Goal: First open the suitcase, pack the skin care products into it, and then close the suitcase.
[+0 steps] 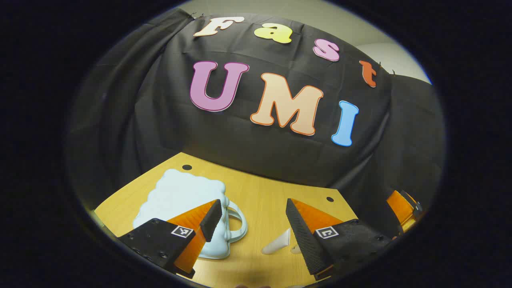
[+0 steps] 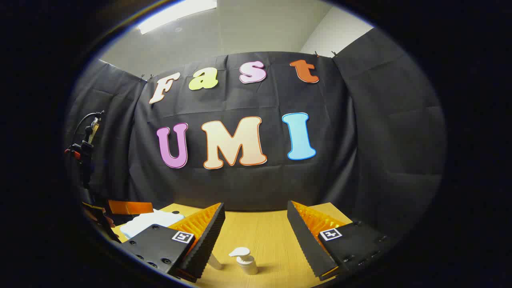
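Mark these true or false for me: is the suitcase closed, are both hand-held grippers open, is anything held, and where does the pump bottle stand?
1. The pale blue suitcase lies closed on the wooden table. True.
2. The left hand-held gripper is shut on the suitcase handle. False: its fingers are spread, holding nothing.
3. The right hand-held gripper is open. True.
4. The pump bottle already lies in the suitcase. False: it stands on the table, ahead of the right gripper's fingers.

Suitcase (image 1: pixel 180 200) lay on the table (image 1: pixel 264 200), left side. Pump bottle (image 2: pixel 245 261) stood to its right, apart.
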The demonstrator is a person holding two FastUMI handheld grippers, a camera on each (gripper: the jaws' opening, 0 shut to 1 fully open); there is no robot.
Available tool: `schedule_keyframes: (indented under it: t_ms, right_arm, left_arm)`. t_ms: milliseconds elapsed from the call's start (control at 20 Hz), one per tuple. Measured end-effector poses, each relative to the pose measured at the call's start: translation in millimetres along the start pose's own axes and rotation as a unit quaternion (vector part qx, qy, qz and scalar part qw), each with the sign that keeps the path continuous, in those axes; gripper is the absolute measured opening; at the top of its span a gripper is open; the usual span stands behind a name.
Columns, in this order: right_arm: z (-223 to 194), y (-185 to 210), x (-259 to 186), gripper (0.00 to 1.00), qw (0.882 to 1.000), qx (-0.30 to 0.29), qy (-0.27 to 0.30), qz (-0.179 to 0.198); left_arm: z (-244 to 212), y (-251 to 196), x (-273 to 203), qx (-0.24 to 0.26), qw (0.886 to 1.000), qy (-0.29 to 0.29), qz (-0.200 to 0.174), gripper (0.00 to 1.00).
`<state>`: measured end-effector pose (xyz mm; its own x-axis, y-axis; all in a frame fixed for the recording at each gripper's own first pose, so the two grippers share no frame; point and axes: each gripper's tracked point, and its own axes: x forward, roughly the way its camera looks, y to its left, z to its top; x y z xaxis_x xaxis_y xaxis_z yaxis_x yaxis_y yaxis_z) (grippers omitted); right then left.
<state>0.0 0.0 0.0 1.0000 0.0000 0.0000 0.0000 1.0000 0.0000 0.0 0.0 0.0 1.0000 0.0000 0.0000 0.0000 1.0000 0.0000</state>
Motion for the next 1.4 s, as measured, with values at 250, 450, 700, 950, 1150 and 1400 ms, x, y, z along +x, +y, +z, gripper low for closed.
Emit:
schedule_keyframes:
  t_ms: [250, 450, 700, 950, 1150, 1400]
  right_arm:
    - [-2.5, 0.8, -0.4, 0.98, 1.000, -0.001, 0.003, -0.011]
    - [-7.6, 0.8, -1.9, 0.98, 1.000, -0.008, 0.009, -0.014]
    - [-16.8, -6.8, -8.0, 0.98, 1.000, -0.003, 0.023, -0.020]
    - [-24.9, -11.9, -12.0, 0.98, 0.999, -0.004, 0.033, -0.020]
    - [-24.0, -13.1, -11.1, 0.98, 0.999, 0.012, 0.035, -0.017]
    - [-22.0, -22.1, -13.6, 0.98, 0.999, 0.008, 0.028, -0.026]
  left_arm:
    - [-3.4, 7.8, 4.2, 0.002, 1.000, 0.013, 0.002, 0.95]
    - [-15.6, 2.8, 21.5, -0.013, 0.998, 0.055, -0.029, 0.95]
    - [-28.3, -2.6, 60.4, -0.053, 0.988, 0.135, -0.061, 0.95]
    - [-52.3, 1.9, 101.9, -0.071, 0.972, 0.217, -0.058, 0.94]
    - [-93.0, 3.3, 131.1, -0.049, 0.948, 0.310, -0.051, 0.94]
    - [-133.7, 7.5, 150.0, -0.035, 0.914, 0.405, -0.013, 0.94]
